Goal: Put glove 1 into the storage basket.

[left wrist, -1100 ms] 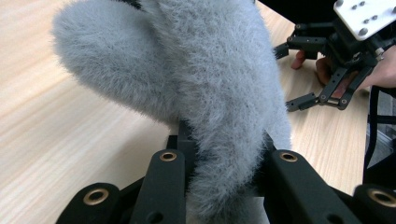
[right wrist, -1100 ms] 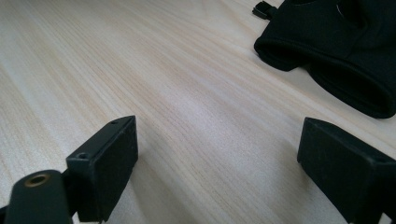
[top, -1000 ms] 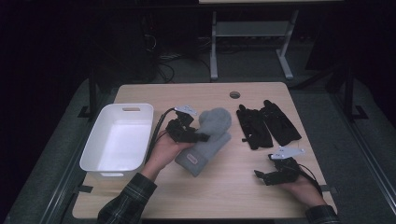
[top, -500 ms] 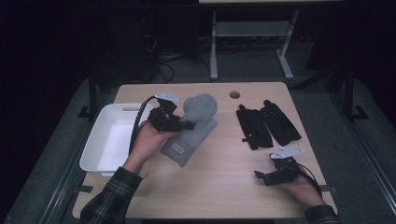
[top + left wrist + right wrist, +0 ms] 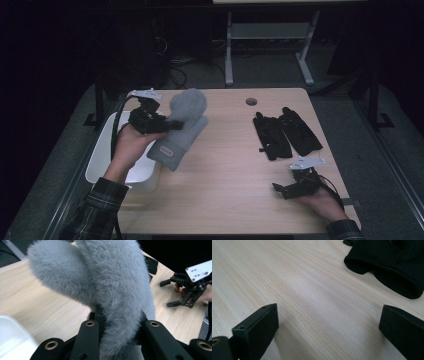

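left claw: I'm pinching the grey fuzzy mitten (image 5: 117, 290) with the left gripper (image 5: 167, 124), jaws squeezed into the pile, so the grip is looking solid.
mitten: it's hanging off the table (image 5: 235, 200), cuff end drooping down by the rim of the white bin (image 5: 100, 165), fluffy end poking up past the gripper.
how I'd do it well: I'm guessing it's going into the bin, so I'm thinking carry it fully over the opening, get that drooping cuff past the rim, and only then let go.
left hand: it's raised over the bin's near corner, palm up under the gripper, cable trailing down.
right claw: the right gripper (image 5: 286, 189) has just been opening; jaws spread wide, nothing between them.
right hand: it's resting low at the table's near right, just short of the black gloves (image 5: 387, 262).
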### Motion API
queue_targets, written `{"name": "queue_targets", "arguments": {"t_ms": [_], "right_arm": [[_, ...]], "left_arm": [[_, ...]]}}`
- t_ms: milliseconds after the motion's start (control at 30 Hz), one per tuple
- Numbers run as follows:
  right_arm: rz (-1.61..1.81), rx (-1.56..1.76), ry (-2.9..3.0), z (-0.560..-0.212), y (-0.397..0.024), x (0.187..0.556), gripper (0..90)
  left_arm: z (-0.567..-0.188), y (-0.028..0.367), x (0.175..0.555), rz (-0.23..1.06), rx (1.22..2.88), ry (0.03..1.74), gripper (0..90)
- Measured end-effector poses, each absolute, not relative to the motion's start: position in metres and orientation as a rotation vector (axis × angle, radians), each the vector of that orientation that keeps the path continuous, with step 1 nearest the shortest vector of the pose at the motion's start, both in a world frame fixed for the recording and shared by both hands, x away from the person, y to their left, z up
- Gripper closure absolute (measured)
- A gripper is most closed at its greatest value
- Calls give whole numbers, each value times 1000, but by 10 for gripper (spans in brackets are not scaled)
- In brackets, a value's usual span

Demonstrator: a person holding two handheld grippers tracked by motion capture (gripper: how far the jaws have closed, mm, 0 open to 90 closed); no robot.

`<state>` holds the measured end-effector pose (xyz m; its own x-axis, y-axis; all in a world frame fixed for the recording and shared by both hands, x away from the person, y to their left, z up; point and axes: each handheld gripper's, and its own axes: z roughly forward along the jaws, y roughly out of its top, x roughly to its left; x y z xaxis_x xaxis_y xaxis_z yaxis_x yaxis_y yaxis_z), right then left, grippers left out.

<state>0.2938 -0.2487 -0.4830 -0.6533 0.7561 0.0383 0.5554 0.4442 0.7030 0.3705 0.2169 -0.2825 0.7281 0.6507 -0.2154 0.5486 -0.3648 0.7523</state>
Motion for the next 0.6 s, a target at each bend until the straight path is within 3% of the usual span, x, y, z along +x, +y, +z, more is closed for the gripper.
{"name": "queue_targets", "arguments": {"t_ms": [600], "right_arm": [[1020, 1128, 2418, -483, -249, 294, 24]], "left_arm": [[-288, 309, 363, 215, 1950, 1093, 734]]}}
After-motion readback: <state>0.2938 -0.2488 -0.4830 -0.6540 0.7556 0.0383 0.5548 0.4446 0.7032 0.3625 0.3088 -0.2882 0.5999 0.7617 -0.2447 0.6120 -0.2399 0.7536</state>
